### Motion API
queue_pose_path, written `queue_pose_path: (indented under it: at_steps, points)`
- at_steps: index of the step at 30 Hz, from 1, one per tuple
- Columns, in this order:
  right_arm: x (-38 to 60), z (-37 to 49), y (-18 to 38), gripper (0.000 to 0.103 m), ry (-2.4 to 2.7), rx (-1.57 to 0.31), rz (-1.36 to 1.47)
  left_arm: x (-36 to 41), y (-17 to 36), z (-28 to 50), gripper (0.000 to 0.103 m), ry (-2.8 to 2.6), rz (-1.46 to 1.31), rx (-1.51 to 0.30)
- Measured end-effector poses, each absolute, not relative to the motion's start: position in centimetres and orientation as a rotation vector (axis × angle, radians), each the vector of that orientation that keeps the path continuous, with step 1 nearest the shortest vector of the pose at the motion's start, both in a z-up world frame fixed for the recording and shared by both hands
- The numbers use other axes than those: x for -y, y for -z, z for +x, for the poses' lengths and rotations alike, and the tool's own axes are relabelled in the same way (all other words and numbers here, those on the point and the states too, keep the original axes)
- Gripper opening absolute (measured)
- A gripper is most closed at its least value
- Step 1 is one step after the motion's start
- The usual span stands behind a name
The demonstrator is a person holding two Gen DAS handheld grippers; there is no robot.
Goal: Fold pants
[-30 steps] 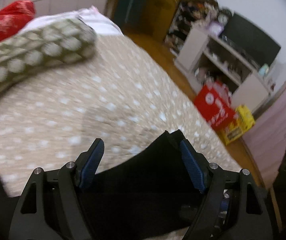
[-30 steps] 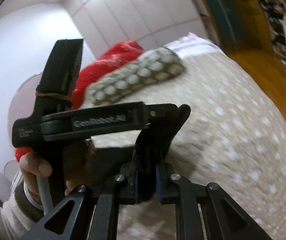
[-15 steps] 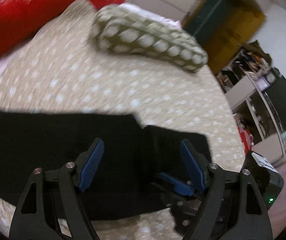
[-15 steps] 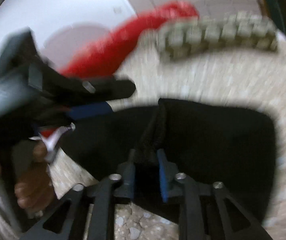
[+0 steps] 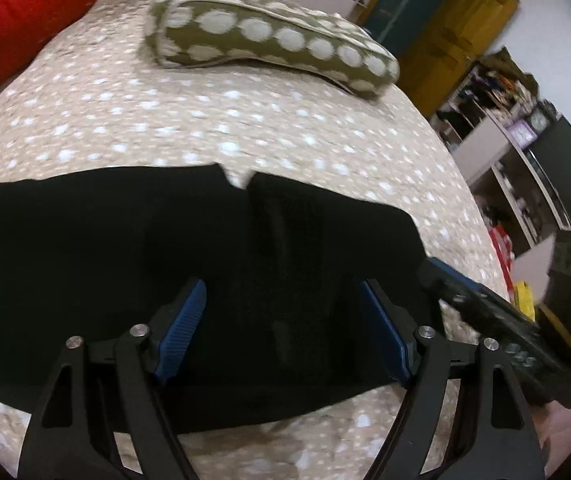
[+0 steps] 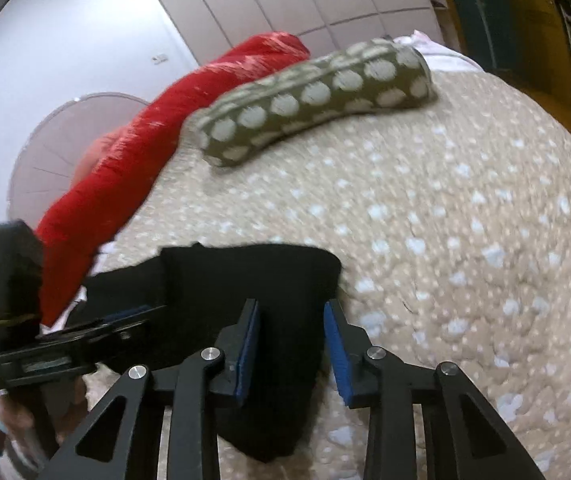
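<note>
Black fabric pants point(image 5: 133, 256) lie flat across the beige bedspread with pale spots point(image 5: 245, 128), one end folded over into a thicker layer. Left gripper point(image 5: 281, 328) hovers over that cloth with its blue-padded jaws spread wide, holding nothing. Right gripper point(image 6: 291, 348) stands partly parted above the folded end, also gripping nothing. Beyond the pants rest an olive bolster pillow with cream dots point(image 6: 317, 96) and a shiny red quilt roll point(image 6: 157, 140), well apart from them.

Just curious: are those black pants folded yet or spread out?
Partly folded: the black pants lie flat on the bedspread, one layer doubled over.
</note>
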State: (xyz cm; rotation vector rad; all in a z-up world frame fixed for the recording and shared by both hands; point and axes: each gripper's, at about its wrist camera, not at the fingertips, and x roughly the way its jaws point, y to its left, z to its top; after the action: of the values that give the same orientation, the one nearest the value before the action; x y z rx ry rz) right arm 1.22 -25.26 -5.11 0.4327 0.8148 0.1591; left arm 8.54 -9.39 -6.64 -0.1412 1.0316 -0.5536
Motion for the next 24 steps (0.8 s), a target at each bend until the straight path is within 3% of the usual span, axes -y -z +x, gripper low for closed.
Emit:
queue_pose_path:
  at_steps: [1,3,5,12,18,24]
  points:
    - [25.1,1.2,5.5,0.032,-0.158,-0.816,0.439,10.2,6.9,8.4,0.054,0.547,-0.104,-1.041]
    - [25.6,1.6,6.0,0.032,-0.148,-0.813,0.446,11.0,7.2,8.3,0.041,0.499,-0.043,-1.016]
    - [25.8,2.1,5.9,0.032,-0.147,-0.808,0.438,10.8,6.9,8.3,0.017,0.514,-0.07,-1.023]
    - [23.1,3.0,2.7,0.032,-0.205,-0.746,0.338,7.7,4.8,7.8,0.015,0.451,-0.066,-0.963]
    - [19.9,6.6,5.8,0.032,-0.195,-0.854,0.271,6.4,6.9,8.5,0.015,0.407,-0.085,-0.993]
    - [18.9,6.6,5.0,0.032,-0.178,-0.87,0.187,6.4,6.7,8.1,0.023,0.379,-0.091,-0.991]
